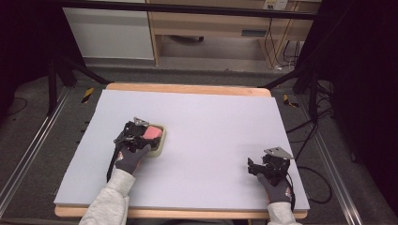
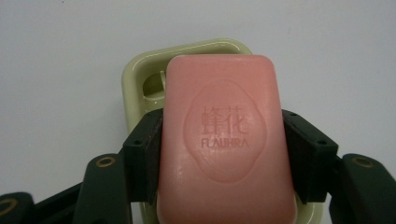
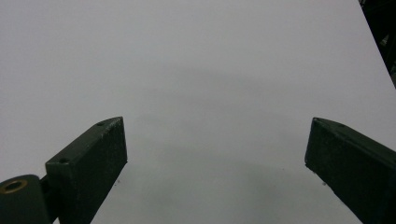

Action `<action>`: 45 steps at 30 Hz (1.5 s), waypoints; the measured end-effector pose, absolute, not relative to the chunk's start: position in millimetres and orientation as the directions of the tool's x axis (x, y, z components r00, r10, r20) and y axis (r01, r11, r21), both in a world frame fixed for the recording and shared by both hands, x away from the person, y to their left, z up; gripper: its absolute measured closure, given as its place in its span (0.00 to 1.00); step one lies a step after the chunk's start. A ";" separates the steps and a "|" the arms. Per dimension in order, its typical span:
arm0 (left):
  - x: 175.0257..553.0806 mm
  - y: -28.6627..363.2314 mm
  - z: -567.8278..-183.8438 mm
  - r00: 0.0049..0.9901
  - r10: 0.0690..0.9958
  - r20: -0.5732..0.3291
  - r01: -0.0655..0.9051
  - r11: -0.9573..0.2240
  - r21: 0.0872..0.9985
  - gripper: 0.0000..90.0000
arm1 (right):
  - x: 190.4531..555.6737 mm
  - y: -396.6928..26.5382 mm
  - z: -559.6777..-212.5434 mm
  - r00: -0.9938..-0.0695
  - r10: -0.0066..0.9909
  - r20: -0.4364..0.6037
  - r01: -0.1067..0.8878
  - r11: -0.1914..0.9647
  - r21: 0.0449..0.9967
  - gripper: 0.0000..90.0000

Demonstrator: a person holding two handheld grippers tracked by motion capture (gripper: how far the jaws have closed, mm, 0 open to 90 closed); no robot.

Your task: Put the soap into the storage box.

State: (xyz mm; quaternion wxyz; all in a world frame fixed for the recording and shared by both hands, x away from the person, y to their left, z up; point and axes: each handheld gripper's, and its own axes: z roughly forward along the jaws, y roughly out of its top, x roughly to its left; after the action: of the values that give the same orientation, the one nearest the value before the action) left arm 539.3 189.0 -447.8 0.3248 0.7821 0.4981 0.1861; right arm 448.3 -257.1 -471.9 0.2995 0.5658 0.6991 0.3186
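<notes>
The left gripper point(image 2: 219, 158) clamps the pink rectangular soap bar point(image 2: 224, 144) over the pale green plastic soap dish point(image 2: 140, 70), so, I judge, placing or lifting remains, while the right gripper point(image 3: 215, 154) rests wide open and empty.

Waxy matt pink soap point(image 2: 224, 140) – glossy plastic dish point(image 2: 140, 77) – on matt table point(image 1: 211, 122).

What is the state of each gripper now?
Left gripper: closed on the pink soap bar, over the soap dish.
Right gripper: open, empty.
</notes>
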 end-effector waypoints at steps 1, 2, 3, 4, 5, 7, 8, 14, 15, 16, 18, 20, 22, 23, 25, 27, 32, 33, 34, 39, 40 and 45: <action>539.3 189.0 -447.9 0.434 0.900 -0.031 0.658 -0.293 0.694 0.41 | 448.3 -257.1 -471.9 -0.180 0.982 -0.058 0.600 0.157 0.784 0.07; 539.3 188.8 -448.2 0.434 0.900 -0.028 0.657 -0.296 0.693 0.41 | 448.3 -257.1 -471.9 -0.180 0.982 -0.058 0.600 0.157 0.785 0.07; 539.4 188.8 -448.4 0.436 0.900 -0.024 0.659 -0.301 0.689 0.41 | 448.2 -257.0 -471.9 -0.178 0.982 -0.055 0.601 0.153 0.784 0.07; 539.4 188.1 -449.1 0.432 0.902 -0.027 0.659 -0.295 0.692 0.41 | 448.1 -257.0 -471.9 -0.178 0.982 -0.055 0.602 0.153 0.784 0.07; 539.5 187.8 -449.7 0.430 0.902 -0.024 0.659 -0.296 0.692 0.41 | 448.1 -257.0 -471.9 -0.178 0.982 -0.055 0.601 0.153 0.784 0.07; 540.1 187.7 -451.1 0.430 0.903 -0.021 0.662 -0.300 0.687 0.41 | 448.2 -257.0 -472.0 -0.178 0.982 -0.055 0.602 0.153 0.784 0.07; 540.1 187.7 -451.1 0.430 0.903 -0.021 0.662 -0.300 0.687 0.41 | 448.2 -257.0 -472.0 -0.178 0.982 -0.055 0.602 0.153 0.784 0.07; 540.3 186.5 -452.4 0.427 0.904 -0.016 0.664 -0.302 0.684 0.41 | 448.2 -257.0 -472.0 -0.178 0.983 -0.054 0.602 0.152 0.784 0.07; 540.4 186.6 -452.4 0.427 0.904 -0.017 0.665 -0.301 0.684 0.41 | 448.2 -256.9 -472.0 -0.178 0.983 -0.055 0.601 0.153 0.784 0.07; 540.5 186.6 -452.5 0.426 0.905 -0.019 0.666 -0.299 0.684 0.41 | 448.2 -257.2 -471.9 -0.180 0.982 -0.059 0.600 0.157 0.784 0.07; 540.3 186.2 -452.7 0.426 0.905 -0.017 0.664 -0.300 0.685 0.41 | 448.1 -257.1 -471.8 -0.179 0.982 -0.056 0.601 0.155 0.784 0.07; 540.1 185.7 -452.8 0.427 0.904 -0.012 0.665 -0.305 0.682 0.41 | 448.1 -257.0 -471.9 -0.179 0.982 -0.057 0.601 0.155 0.784 0.07; 539.7 185.7 -452.6 0.429 0.903 -0.015 0.661 -0.303 0.687 0.41 | 448.1 -257.2 -471.8 -0.181 0.982 -0.059 0.600 0.158 0.785 0.07; 539.3 186.4 -451.3 0.431 0.902 -0.017 0.658 -0.301 0.691 0.39 | 448.0 -257.2 -471.7 -0.181 0.982 -0.059 0.599 0.157 0.785 0.07; 538.0 187.6 -448.7 0.433 0.901 -0.030 0.651 -0.289 0.702 0.37 | 447.9 -257.1 -471.7 -0.178 0.982 -0.056 0.600 0.154 0.785 0.07; 536.6 188.6 -446.5 0.433 0.901 -0.036 0.646 -0.282 0.709 0.37 | 448.0 -257.2 -471.6 -0.180 0.982 -0.059 0.599 0.157 0.785 0.07; 534.3 191.3 -441.6 0.426 0.904 -0.031 0.641 -0.278 0.715 0.36 | 447.6 -257.2 -471.2 -0.179 0.982 -0.062 0.597 0.158 0.787 0.07; 533.3 192.6 -439.5 0.429 0.903 -0.028 0.638 -0.281 0.717 0.36 | 447.4 -257.3 -471.0 -0.178 0.982 -0.057 0.597 0.153 0.787 0.07; 532.1 193.6 -437.3 0.431 0.902 -0.031 0.634 -0.278 0.722 0.36 | 447.3 -257.5 -470.9 -0.177 0.983 -0.056 0.596 0.153 0.788 0.07; 526.0 199.1 -428.3 0.451 0.891 -0.054 0.611 -0.264 0.746 0.35 | 446.9 -257.8 -470.5 -0.173 0.984 -0.053 0.597 0.147 0.788 0.07; 524.5 200.2 -427.0 0.455 0.889 -0.052 0.609 -0.267 0.747 0.34 | 446.9 -258.0 -470.4 -0.173 0.984 -0.053 0.595 0.147 0.790 0.06; 513.5 205.6 -420.9 0.463 0.885 -0.048 0.585 -0.265 0.766 0.30 | 446.8 -260.0 -470.5 -0.170 0.984 -0.056 0.594 0.148 0.791 0.06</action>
State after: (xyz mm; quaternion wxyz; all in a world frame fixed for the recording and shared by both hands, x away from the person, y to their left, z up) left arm 513.5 205.6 -420.9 0.3736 0.7695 0.4776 0.2004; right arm 446.8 -260.0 -470.5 0.3033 0.5684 0.6941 0.3212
